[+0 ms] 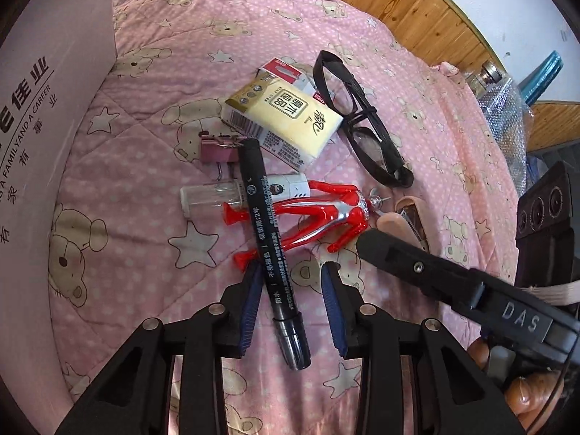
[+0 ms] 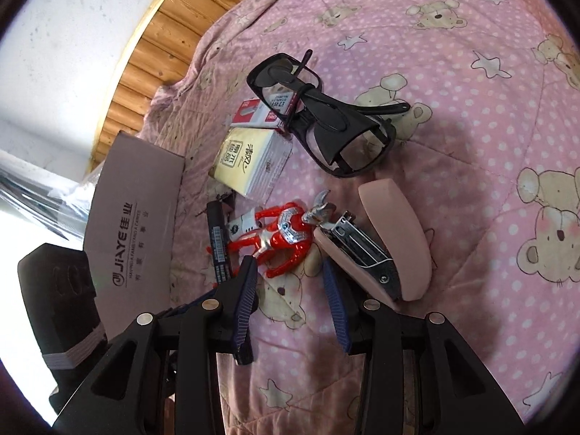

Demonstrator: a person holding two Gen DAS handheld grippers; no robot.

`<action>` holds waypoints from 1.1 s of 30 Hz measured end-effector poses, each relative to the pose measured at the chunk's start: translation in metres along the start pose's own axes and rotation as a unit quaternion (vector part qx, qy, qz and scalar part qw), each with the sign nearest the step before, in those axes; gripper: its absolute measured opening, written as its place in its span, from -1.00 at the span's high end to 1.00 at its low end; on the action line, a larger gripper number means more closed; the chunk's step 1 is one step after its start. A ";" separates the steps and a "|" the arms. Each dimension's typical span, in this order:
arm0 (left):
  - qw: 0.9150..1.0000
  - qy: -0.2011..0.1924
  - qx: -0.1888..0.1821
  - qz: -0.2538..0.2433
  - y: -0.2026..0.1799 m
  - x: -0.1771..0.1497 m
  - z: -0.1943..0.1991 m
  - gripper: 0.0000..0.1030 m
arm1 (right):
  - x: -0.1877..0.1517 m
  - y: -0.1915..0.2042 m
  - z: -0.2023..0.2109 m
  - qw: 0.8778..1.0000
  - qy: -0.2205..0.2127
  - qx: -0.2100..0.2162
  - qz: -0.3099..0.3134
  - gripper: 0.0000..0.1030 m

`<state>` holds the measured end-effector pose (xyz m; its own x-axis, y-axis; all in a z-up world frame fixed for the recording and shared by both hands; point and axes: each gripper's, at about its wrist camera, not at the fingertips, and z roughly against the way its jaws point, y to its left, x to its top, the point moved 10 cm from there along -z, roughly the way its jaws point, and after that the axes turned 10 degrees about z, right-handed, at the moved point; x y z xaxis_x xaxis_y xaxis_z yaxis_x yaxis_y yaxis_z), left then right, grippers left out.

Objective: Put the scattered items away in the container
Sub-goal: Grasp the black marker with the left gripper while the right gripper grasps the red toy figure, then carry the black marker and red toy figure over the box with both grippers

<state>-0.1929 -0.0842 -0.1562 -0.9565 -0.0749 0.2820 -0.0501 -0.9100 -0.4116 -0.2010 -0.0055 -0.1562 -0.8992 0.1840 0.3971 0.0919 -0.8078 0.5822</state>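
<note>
Quilt (image 1: 145, 137) soft pink, glossy black marker (image 1: 270, 250) between left gripper (image 1: 291, 282) released jaws, right gripper (image 2: 290, 282) jaws released.

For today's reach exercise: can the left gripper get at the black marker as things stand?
Probably yes. The left gripper is open, and the marker already lies between its fingers on the quilt. Only the marker's far half crosses the red toy, so the near end looks free to pinch.

A home bedroom (teddy-bear quilt (image 1: 145, 145), wood panelling (image 1: 417, 11)).
</note>
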 end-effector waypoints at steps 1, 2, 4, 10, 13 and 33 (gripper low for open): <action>1.000 -0.001 -0.001 0.001 0.001 0.000 0.000 0.36 | 0.003 0.002 -0.003 1.000 -0.002 0.004 0.001 0.19; 1.000 -0.004 -0.002 0.001 0.002 0.000 0.000 0.39 | 0.005 0.003 -0.006 1.000 -0.003 0.006 0.002 0.19; 1.000 -0.007 -0.002 -0.001 0.003 0.000 0.000 0.40 | 0.010 0.006 -0.011 1.000 -0.008 0.010 0.004 0.19; 1.000 -0.011 -0.006 0.005 0.003 0.004 0.000 0.50 | 0.019 0.026 -0.018 0.999 -0.012 0.047 0.010 0.50; 1.000 -0.016 0.004 -0.001 0.008 0.005 0.003 0.71 | 0.020 0.031 -0.025 0.999 -0.004 0.052 0.015 0.50; 0.999 -0.013 -0.030 -0.008 0.008 -0.009 0.029 0.74 | 0.033 0.043 0.000 0.999 -0.046 0.015 0.025 0.70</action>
<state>-0.1769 -0.1029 -0.1373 -0.9478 -0.0717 0.3107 -0.0830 -0.8854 -0.4574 -0.2270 -0.0344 -0.1184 -0.8502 0.1949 0.4891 0.1504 -0.8003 0.5805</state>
